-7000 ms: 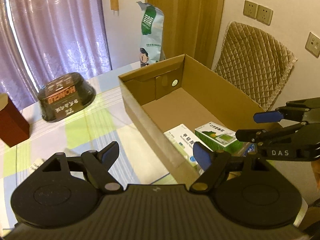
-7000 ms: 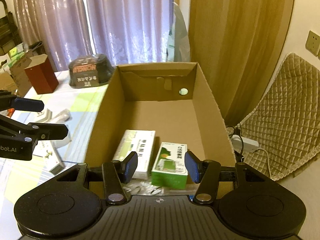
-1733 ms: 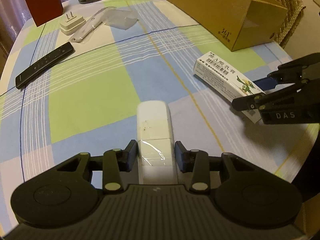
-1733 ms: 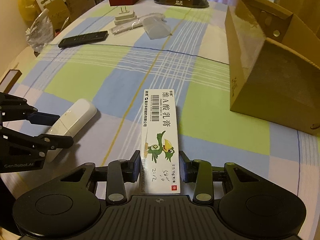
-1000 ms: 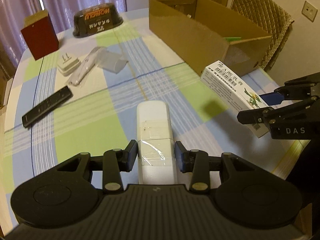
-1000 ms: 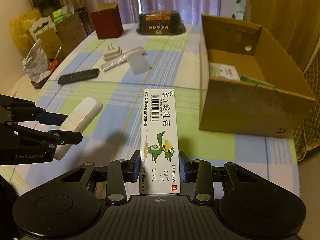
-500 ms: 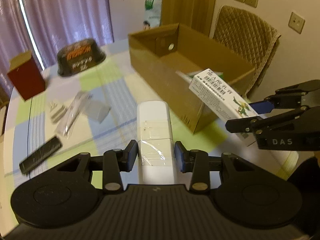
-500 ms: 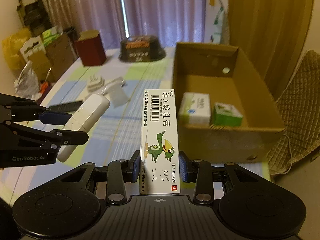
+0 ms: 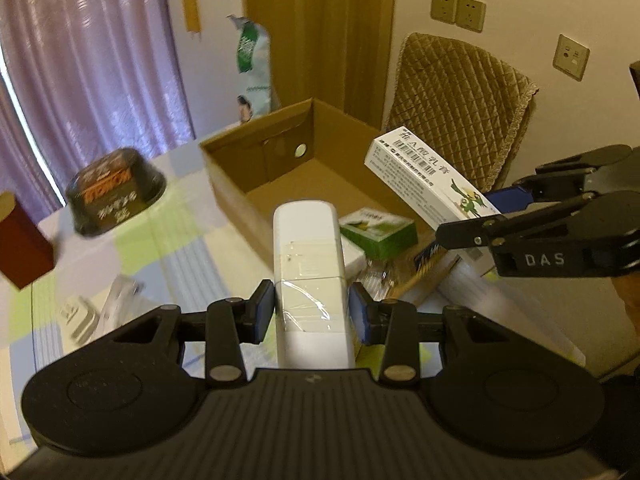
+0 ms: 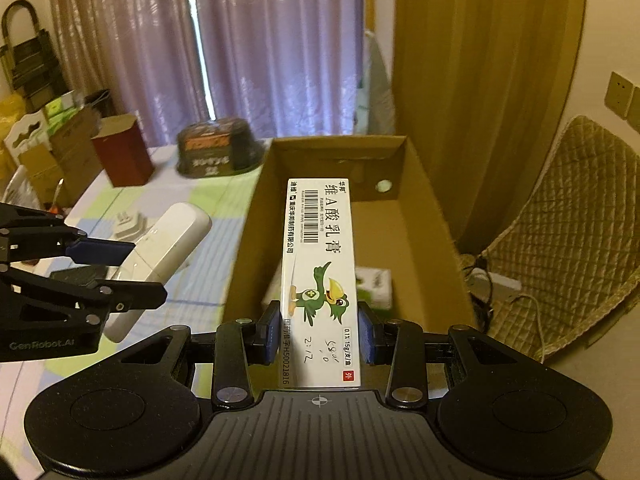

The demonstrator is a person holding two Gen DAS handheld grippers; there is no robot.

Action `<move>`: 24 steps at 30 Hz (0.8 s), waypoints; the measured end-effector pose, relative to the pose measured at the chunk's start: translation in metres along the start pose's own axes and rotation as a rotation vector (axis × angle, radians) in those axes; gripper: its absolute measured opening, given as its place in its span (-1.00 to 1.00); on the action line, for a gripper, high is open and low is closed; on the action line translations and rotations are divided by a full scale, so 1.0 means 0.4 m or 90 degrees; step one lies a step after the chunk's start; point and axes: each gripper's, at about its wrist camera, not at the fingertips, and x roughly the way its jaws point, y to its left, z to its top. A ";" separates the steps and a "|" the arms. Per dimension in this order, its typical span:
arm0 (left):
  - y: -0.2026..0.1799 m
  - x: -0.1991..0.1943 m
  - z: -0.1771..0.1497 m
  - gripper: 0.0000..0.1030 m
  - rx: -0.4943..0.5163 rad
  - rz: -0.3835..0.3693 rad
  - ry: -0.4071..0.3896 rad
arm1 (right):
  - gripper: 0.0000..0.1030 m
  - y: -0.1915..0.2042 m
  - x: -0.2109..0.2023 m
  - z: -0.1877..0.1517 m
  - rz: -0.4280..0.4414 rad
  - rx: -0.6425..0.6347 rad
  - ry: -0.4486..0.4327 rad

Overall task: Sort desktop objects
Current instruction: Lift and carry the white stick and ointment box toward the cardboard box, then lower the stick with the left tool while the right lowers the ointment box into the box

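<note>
**A:** Left gripper is clamped on the white device, pads pressed to both of its long sides, clear tape wrapped round its middle. It's up in the air, nose pointing at the near-left wall of the cardboard box.

**B:** And the right gripper is locked on the ointment carton, blue pads squeezing the near end, the green bird print just ahead of them. The carton sticks out far, over the open box.

**A:** From the left wrist view that carton hangs over the right side of the box, tilted, barcode end farthest away.

**B:** Down inside the box, a green-and-white packet lies at the near end, with a white packet beside it, partly hidden behind the device.

**A:** Outside it, on the checked tablecloth to the left, a blurred white plug adapter, and farther off a dark oval bowl with a printed lid.

**B:** A dark red box stands left of that bowl. Purple curtains run behind the table, and a quilted chair stands to the right of the box.
</note>
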 end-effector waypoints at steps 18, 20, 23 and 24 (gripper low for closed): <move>-0.012 0.225 0.153 -0.32 0.022 -0.036 0.015 | -0.27 -0.157 0.182 0.053 -0.023 0.040 0.048; -0.011 0.244 0.152 -0.32 0.021 -0.040 0.020 | -0.27 -0.163 0.197 0.050 -0.023 0.042 0.054; -0.011 0.268 0.149 -0.32 0.022 -0.041 0.026 | -0.27 -0.170 0.218 0.045 -0.022 0.045 0.064; -0.010 0.276 0.147 -0.32 0.023 -0.042 0.027 | -0.27 -0.171 0.224 0.043 -0.021 0.046 0.066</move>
